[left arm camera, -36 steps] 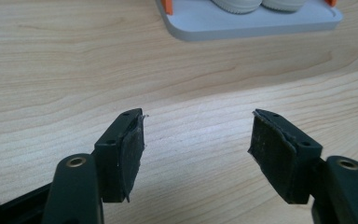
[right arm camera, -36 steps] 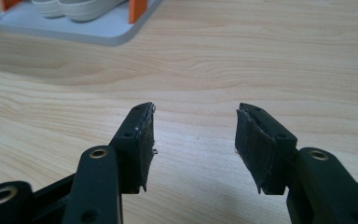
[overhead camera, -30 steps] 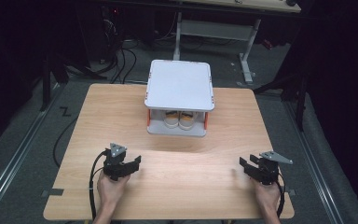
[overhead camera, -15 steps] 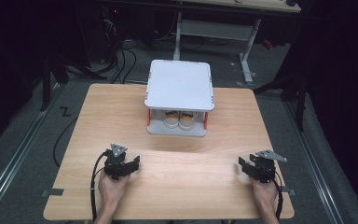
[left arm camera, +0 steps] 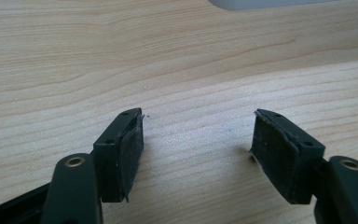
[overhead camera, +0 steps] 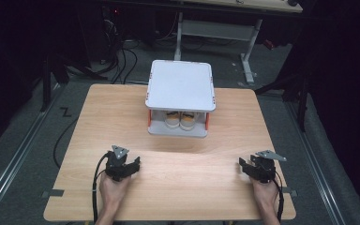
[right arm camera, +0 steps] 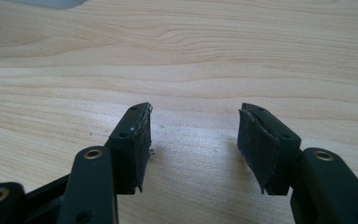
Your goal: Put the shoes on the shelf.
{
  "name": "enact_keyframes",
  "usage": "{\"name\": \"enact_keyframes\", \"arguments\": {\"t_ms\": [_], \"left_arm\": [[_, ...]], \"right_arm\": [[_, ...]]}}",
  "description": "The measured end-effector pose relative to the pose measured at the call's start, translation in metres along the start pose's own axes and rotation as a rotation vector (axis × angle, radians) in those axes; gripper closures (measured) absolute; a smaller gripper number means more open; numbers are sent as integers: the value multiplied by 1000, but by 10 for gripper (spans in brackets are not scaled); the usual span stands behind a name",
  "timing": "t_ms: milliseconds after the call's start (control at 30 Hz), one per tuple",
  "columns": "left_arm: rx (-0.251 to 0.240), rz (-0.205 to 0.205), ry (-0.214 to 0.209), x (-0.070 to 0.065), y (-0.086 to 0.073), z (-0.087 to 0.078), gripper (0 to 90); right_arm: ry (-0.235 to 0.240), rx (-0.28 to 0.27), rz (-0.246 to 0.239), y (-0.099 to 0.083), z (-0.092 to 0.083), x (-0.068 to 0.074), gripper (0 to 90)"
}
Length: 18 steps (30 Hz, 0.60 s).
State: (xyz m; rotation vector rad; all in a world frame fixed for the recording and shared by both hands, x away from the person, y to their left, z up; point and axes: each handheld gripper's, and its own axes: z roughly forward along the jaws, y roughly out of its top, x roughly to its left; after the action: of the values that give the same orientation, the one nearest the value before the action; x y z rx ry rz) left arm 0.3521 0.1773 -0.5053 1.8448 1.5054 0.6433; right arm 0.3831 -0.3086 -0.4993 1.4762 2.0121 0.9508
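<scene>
the right gripper (overhead camera: pixel 252 167) has just been easing its empty jaws wider, the left gripper (overhead camera: pixel 127 165) sits wide and empty, both low on the counter (overhead camera: pixel 183 187) well short of the white rack (overhead camera: pixel 180 85) holding the shoes (overhead camera: pixel 180 120), so reaching looks next.

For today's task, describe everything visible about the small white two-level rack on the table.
The rack has a flat, square, white top with rounded corners, carried on orange posts above a pale lower shelf; it looks like plastic. It stands upright at the far middle of the wooden table. On the lower shelf a pair of light shoes sits side by side, with darker trim. Nothing else touches it.
</scene>
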Motion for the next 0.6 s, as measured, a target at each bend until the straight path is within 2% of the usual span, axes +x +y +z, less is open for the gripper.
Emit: {"name": "enact_keyframes", "arguments": {"t_ms": [167, 267, 333, 433, 600], "left_arm": [[0, 1, 1, 0, 0, 0, 339], [2, 7, 3, 0, 0, 0, 329], [2, 11, 6, -2, 0, 1, 319], [12, 33, 18, -4, 0, 2, 307], [13, 33, 15, -4, 0, 1, 292]], "right_arm": [[-4, 15, 3, 0, 2, 1, 436], [-11, 27, -17, 1, 3, 3, 408], [-24, 34, -48, 1, 4, 6, 395], [-16, 35, -53, 1, 4, 6, 386], [-14, 37, -56, 1, 4, 7, 373]]}}
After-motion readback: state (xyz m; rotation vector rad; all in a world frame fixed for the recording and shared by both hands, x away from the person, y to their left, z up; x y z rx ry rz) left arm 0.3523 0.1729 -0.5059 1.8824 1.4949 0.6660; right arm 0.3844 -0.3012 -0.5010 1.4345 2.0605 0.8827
